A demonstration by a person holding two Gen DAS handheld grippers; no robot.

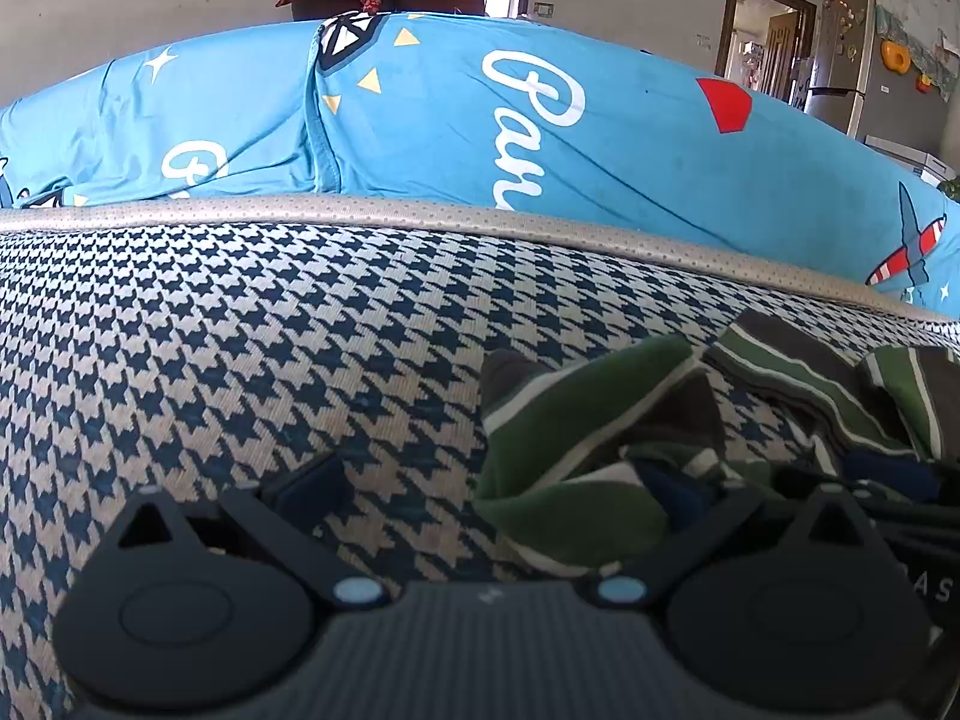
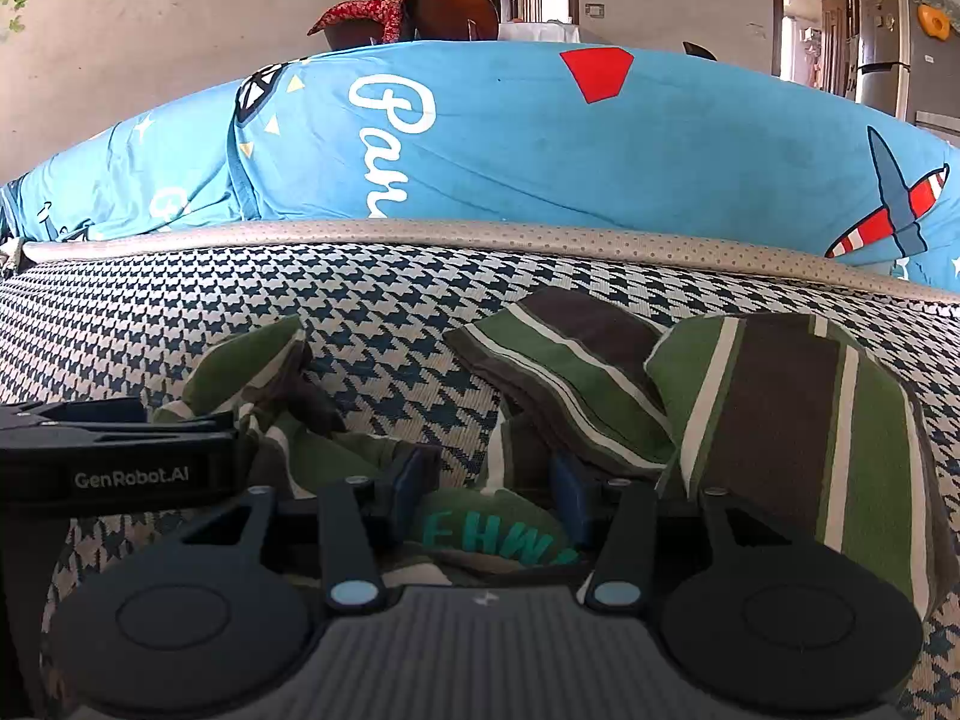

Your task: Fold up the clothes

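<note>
Left wrist view: left gripper (image 1: 516,480) at bottom, fingers spread wide, nothing between them but houndstooth mat (image 1: 240,360). Crumpled green-striped garment (image 1: 600,450) lies lower right, reaching the right finger.

Right wrist view: right gripper (image 2: 489,480) fingers partly open astride the garment (image 2: 780,420); grip cannot be told. Blue quilt (image 2: 540,138) fills upper frame.

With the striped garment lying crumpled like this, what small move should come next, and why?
Probably close the right gripper on the striped garment. Its jaws stand open around a bunched fold with teal letters, and the garment lies crumpled on the houndstooth cover, not yet spread.
</note>
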